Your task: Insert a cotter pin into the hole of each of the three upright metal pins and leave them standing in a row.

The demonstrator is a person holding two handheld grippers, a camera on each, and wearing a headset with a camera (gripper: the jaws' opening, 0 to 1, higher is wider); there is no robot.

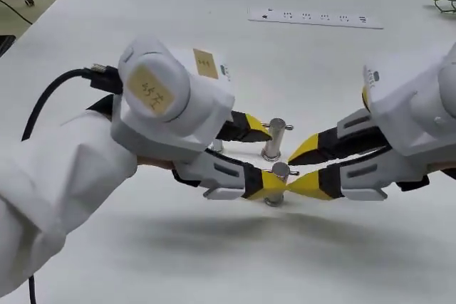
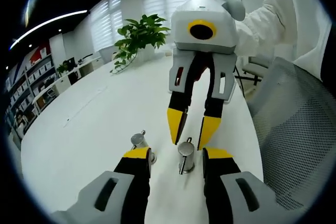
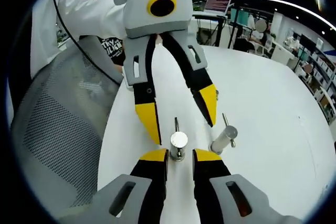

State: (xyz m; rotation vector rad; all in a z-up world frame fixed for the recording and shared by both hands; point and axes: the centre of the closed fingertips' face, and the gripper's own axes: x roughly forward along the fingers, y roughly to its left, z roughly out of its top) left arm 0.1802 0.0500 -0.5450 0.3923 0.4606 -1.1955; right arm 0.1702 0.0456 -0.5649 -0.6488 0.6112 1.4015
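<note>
The near metal pin (image 1: 280, 174) stands upright on the desk (image 1: 214, 261), right in the gap where the two tongs meet tip to tip. The left tongs (image 2: 177, 153) are spread wide, with one jaw on each side of the pin's shaft and not touching it. The right tongs (image 3: 181, 156) face them at a narrower spread, also parted, with their tips just beside the pin's head. A thin cotter pin (image 3: 176, 124) sits at that head, and how far through it is cannot be told. Its long axis lies level, along the line from one pair of tongs to the other. That is the key here: any push or pull has to run along that line, and the right tongs look nearer the end that sticks out. Just behind, the far metal pin (image 1: 274, 140) is upright with its cotter pin crosswise.
</note>
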